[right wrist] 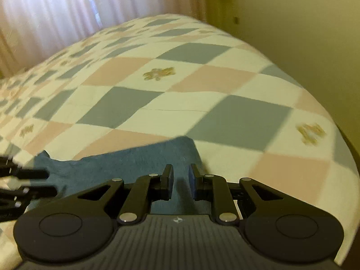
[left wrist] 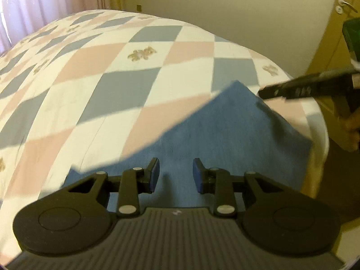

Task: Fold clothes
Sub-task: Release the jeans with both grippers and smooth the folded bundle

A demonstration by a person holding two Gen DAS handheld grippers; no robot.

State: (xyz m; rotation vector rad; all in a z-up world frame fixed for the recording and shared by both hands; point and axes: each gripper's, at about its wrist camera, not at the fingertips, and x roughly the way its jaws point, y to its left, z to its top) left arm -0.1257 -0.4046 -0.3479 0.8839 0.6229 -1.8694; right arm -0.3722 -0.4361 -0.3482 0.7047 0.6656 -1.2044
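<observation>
On bedspread (left wrist: 139, 72): blue cloth (left wrist: 225, 135); left gripper (left wrist: 176, 175) parted.

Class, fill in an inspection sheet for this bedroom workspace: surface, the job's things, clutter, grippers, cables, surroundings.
Surface: bed under a checked quilt with bear motifs.
Job's things: blue cloth lying at the bed's near edge, one corner pointing up the bed.
Clutter: nothing seen.
Grippers: left gripper open above the cloth; right gripper open, narrower gap, over the cloth's corner.
Cables: nothing seen.
Surroundings: curtains, plain wall, door with handle.
</observation>
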